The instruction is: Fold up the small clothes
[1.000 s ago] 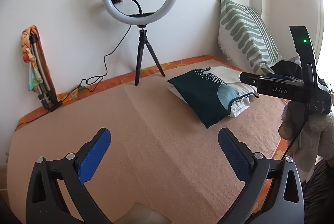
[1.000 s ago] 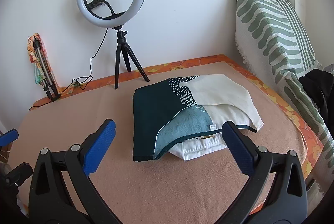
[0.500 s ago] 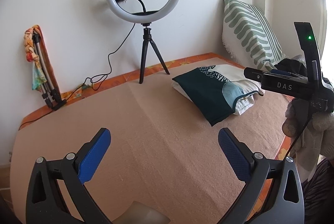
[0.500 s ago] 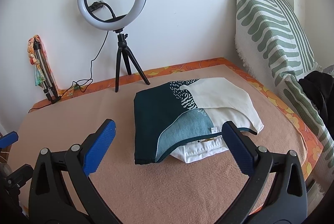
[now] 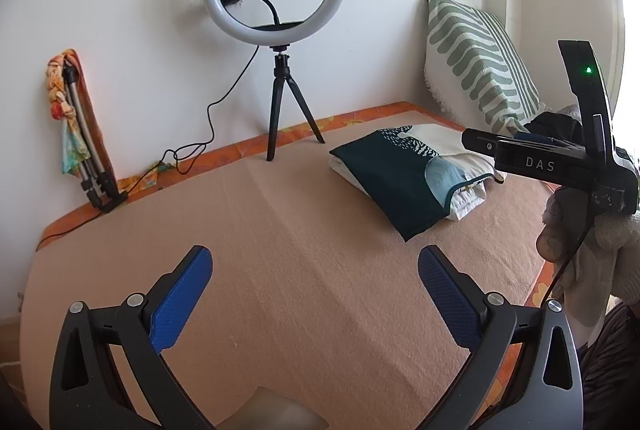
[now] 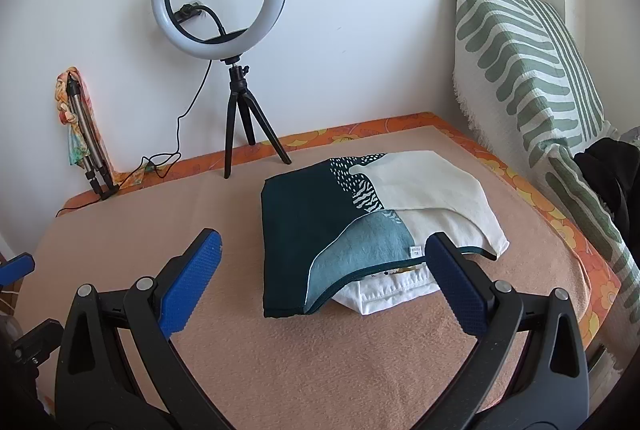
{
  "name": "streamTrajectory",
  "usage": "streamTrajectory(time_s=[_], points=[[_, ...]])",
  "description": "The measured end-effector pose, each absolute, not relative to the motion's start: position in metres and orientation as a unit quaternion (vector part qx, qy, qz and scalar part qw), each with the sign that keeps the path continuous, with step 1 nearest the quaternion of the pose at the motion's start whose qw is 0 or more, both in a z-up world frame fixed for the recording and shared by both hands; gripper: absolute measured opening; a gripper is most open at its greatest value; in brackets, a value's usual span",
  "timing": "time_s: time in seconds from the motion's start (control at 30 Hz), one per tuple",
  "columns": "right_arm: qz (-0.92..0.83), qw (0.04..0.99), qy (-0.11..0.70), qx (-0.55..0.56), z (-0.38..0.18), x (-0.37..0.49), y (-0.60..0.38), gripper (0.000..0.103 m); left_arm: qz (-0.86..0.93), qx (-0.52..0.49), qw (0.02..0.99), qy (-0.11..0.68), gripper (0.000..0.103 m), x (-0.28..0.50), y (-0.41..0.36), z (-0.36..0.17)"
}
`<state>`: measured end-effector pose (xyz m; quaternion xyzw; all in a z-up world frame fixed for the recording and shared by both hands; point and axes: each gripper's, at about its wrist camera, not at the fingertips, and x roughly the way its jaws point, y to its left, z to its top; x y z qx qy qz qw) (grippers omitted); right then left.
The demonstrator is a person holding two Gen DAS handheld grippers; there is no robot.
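Hovering right gripper (image 6: pixel 320 270), jaws spread

The white garment (image 6: pixel 394 290) lay mostly buried under the dark green cloth (image 6: pixel 304 226), only its hem poking out. The small label (image 6: pixel 416 250) on that cloth was too tiny to read. A dark bundle (image 6: pixel 612 173) beside the striped pillow (image 6: pixel 520 61) ran off the frame's right edge, so its shape was anyone's guess. From the left wrist view, the right gripper (image 5: pixel 532 159) hid the cloth's far corner, and a blurred pale patch (image 5: pixel 276 410) sat at the bottom edge.
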<state>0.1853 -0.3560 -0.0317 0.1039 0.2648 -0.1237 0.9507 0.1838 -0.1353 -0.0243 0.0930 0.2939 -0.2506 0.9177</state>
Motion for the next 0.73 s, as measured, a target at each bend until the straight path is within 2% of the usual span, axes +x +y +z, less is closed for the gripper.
streamTrajectory(time_s=[0.73], points=[[-0.118, 0.952, 0.263, 0.103, -0.0303, 0.1880, -0.3476, 0.103, -0.255, 0.087, 0.915, 0.302, 0.102, 0.1832, -0.1301, -0.0276]])
